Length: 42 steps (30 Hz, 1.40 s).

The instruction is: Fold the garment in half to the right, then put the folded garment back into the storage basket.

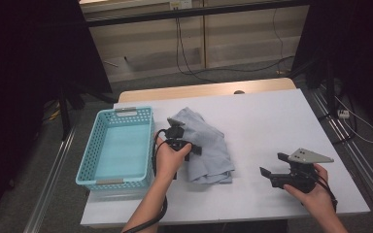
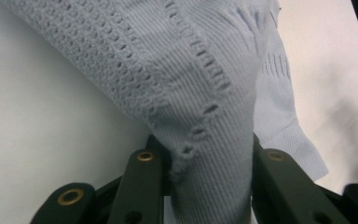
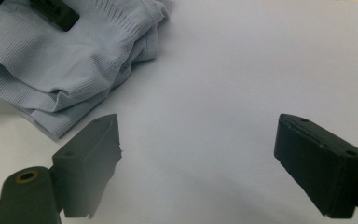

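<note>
One pale blue knit garment (image 1: 205,145), ribbed with rows of eyelet holes, lies crumpled near the middle of the tabletop (image 1: 272,121), a little toward the left edge. The left tool (image 1: 187,145) has a fold of it pinched between its jaws. The right tool (image 1: 274,165) hangs wide and bare near the front right corner, well apart from the cloth. One light blue basket (image 1: 90,160) sits along the left edge, just beside the garment.
</note>
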Motion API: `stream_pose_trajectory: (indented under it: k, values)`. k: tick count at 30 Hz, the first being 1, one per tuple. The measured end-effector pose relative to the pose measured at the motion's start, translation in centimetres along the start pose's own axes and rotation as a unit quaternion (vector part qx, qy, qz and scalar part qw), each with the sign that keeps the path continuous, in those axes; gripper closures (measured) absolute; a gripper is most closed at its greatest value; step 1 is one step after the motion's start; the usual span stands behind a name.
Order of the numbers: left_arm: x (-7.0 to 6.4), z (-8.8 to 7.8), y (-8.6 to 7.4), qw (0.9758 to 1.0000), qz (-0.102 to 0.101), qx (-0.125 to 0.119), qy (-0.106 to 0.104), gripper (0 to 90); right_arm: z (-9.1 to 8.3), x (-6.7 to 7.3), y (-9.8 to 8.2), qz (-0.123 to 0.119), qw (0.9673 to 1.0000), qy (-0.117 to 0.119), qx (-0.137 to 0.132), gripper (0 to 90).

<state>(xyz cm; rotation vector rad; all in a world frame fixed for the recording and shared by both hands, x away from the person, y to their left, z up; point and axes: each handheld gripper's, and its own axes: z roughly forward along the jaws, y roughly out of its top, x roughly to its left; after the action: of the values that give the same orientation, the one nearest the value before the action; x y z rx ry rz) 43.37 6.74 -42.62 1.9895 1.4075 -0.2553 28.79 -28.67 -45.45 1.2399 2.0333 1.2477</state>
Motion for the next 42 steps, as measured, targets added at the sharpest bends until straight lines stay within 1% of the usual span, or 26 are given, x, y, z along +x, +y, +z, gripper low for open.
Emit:
stream_pose_trajectory:
  k: [1, 4, 5, 10, 11, 15, 17, 19, 24, 25, 28, 32, 33, 37, 39, 42]
  values:
    - [0.1, -0.2, 0.1, 1.0, 0.006, 0.004, 0.002, 71.8, 0.0, 0.0, 0.0, 0.001, 1.0, 0.003, 0.0, 13.8]
    - [0.0, -0.6, 0.3, 0.9999, 0.005, 0.007, 0.007, 71.7, 0.1, 0.2, 0.0, 0.0, 1.0, 0.009, 0.0, 12.5]
    - [0.0, -0.8, 0.4, 0.9998, 0.012, 0.014, 0.008, 71.7, 0.1, 0.3, 0.0, 0.001, 0.9999, 0.011, 0.0, 11.8]
    - [0.0, -1.4, 0.8, 0.9995, 0.016, 0.022, 0.013, 71.6, 0.2, 0.3, 0.1, 0.006, 0.9998, 0.02, -0.005, 8.8]
    - [0.0, -1.5, 0.9, 0.9994, 0.021, 0.024, 0.013, 71.6, 0.2, 0.3, 0.2, 0.005, 0.9998, 0.021, -0.005, 8.6]
    - [-0.2, -1.9, 1.1, 0.999, 0.026, 0.033, 0.018, 71.4, 0.2, 0.3, 0.2, 0.005, 0.9998, 0.02, -0.005, 7.6]
    - [-0.4, -2.2, 1.3, 0.9989, 0.024, 0.034, 0.022, 71.4, 0.2, 0.3, 0.2, 0.006, 0.9997, 0.021, -0.006, 7.5]
    - [-0.5, -2.5, 1.5, 0.9984, 0.031, 0.041, 0.024, 71.4, 0.1, 0.3, 0.2, 0.007, 0.9997, 0.021, -0.007, 7.4]
    - [-0.9, -3.0, 2.0, 0.9972, 0.04, 0.048, 0.042, 71.3, 0.2, 0.4, 0.2, 0.007, 0.9996, 0.026, -0.006, 6.8]
    - [-0.9, -3.1, 2.2, 0.9969, 0.043, 0.051, 0.042, 71.3, 0.2, 0.4, 0.2, 0.008, 0.9996, 0.027, -0.006, 6.8]
    - [-1.1, -3.4, 2.5, 0.9965, 0.044, 0.053, 0.047, 71.3, 0.2, 0.4, 0.3, 0.008, 0.9995, 0.028, -0.007, 6.5]
    - [-1.2, -3.9, 2.9, 0.9951, 0.052, 0.067, 0.05, 71.3, 0.1, 0.2, 0.2, 0.014, 0.9995, 0.029, -0.008, 6.1]
    - [-1.2, -4.0, 3.0, 0.995, 0.053, 0.067, 0.05, 71.3, 0.1, 0.3, 0.2, 0.013, 0.9994, 0.03, -0.008, 5.9]
    - [-1.5, -4.4, 3.4, 0.9935, 0.059, 0.074, 0.063, 71.3, 0.1, 0.3, 0.3, 0.013, 0.9993, 0.033, -0.01, 5.5]
    - [-1.7, -4.7, 3.6, 0.9929, 0.061, 0.078, 0.066, 71.3, 0.1, 0.4, 0.3, 0.012, 0.9993, 0.033, -0.009, 5.5]
    - [-1.9, -5.0, 3.9, 0.9914, 0.068, 0.083, 0.075, 71.3, 0.1, 0.4, 0.3, 0.011, 0.9993, 0.034, -0.009, 5.3]
